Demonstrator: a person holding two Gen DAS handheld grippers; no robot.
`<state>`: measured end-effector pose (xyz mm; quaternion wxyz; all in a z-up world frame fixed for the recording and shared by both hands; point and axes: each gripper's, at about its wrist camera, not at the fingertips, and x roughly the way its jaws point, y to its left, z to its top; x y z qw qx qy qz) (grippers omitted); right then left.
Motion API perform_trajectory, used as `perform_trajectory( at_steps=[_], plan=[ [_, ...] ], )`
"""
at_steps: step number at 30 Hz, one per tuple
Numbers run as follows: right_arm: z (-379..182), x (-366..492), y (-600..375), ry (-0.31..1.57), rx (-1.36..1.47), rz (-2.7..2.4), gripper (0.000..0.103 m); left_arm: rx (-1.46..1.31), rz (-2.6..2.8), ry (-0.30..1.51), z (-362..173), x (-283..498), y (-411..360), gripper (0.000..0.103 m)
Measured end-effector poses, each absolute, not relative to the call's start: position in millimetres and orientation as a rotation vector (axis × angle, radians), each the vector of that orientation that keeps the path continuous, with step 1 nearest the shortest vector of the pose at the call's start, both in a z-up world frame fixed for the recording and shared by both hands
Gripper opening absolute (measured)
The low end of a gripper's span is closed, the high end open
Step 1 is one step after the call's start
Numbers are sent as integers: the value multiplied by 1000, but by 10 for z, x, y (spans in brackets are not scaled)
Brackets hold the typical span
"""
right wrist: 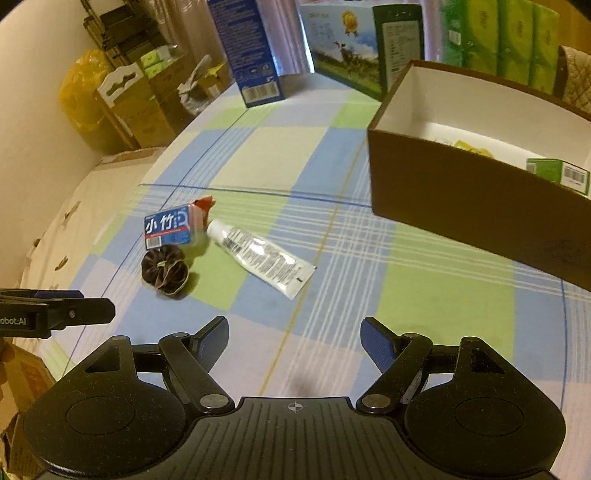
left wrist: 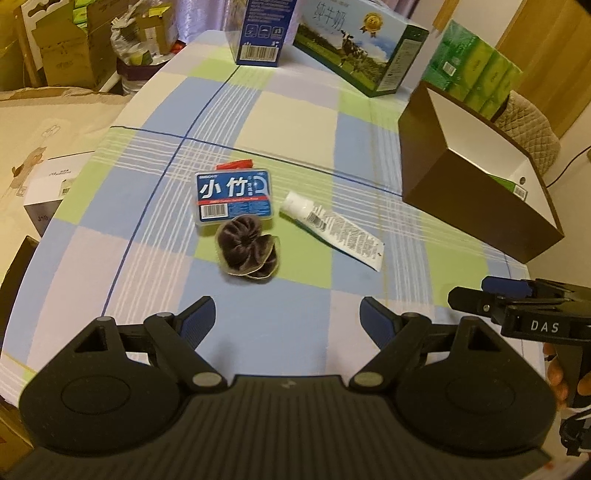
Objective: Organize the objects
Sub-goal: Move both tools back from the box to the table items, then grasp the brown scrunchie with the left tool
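White tube (right wrist: 260, 256) lies on the counter (right wrist: 443, 295) ahead of the right claw (right wrist: 293, 345), long axis slanting from far-left cap to near-right crimp. Both claws gape empty; left claw (left wrist: 288, 319) faces the scrunchie (left wrist: 246, 251).

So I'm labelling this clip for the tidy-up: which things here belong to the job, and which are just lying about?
Job:
- blue floss box
- dark scrunchie
- white tube
- red packet
- brown box
- both open grippers, left and right

Lying about:
- milk carton
- tall blue carton
- green tissue packs
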<state>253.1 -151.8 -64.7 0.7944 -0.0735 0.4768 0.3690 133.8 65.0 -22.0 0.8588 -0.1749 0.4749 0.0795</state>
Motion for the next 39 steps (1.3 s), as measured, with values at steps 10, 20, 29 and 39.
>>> perform_trajectory(
  at_steps=[10, 20, 29, 39],
  plan=[
    [-750, 2581, -1438, 1043, -160, 787, 76, -330, 179, 980, -355, 1445, 651, 81],
    [-848, 2771, -1489, 1076, -148, 744, 76, -274, 192, 990, -593, 1687, 688, 77],
    [-911, 2914, -1500, 1101, -147, 729, 76, -216, 202, 999, -823, 1946, 748, 74],
    [-963, 3055, -1515, 1124, -148, 705, 76, -185, 229, 1048, -1049, 2174, 815, 60]
  ],
)
